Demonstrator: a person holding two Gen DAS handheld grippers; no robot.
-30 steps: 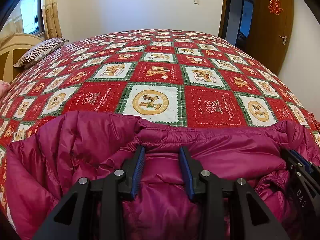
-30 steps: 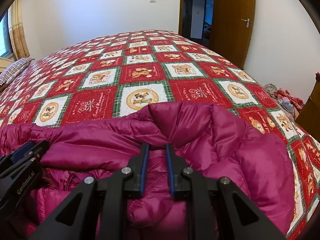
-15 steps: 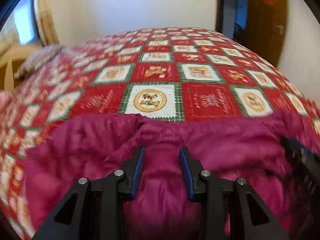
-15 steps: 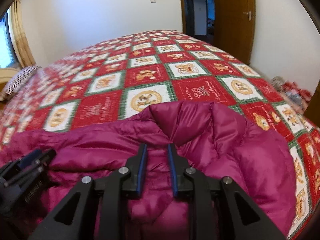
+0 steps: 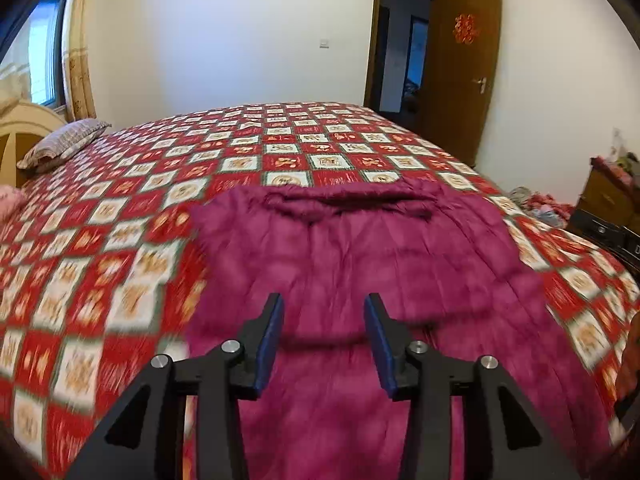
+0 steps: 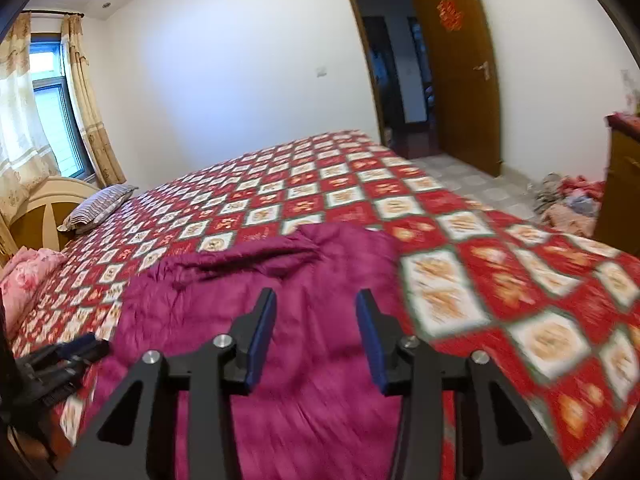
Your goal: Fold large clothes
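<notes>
Garment: puffy magenta quilted down jacket (image 5: 360,248), lying centre to lower frame on the red-and-white patchwork bedspread (image 5: 120,220); far edge folded over on itself.
Left gripper (image 5: 324,340): jaws spread, just been opening; nothing between the blue pads, jacket below.
Right gripper (image 6: 316,336): jaws parted wide, just been opening; empty, jacket released.
Change: a second ago both pinched the jacket's edge close up; now pulled back and higher, fabric dropped.
Meaning: one fold apparently laid; next grab likely a fresh edge.
Surroundings: striped pillow (image 5: 64,142) upper left, brown wooden door (image 5: 460,72) upper right.
</notes>
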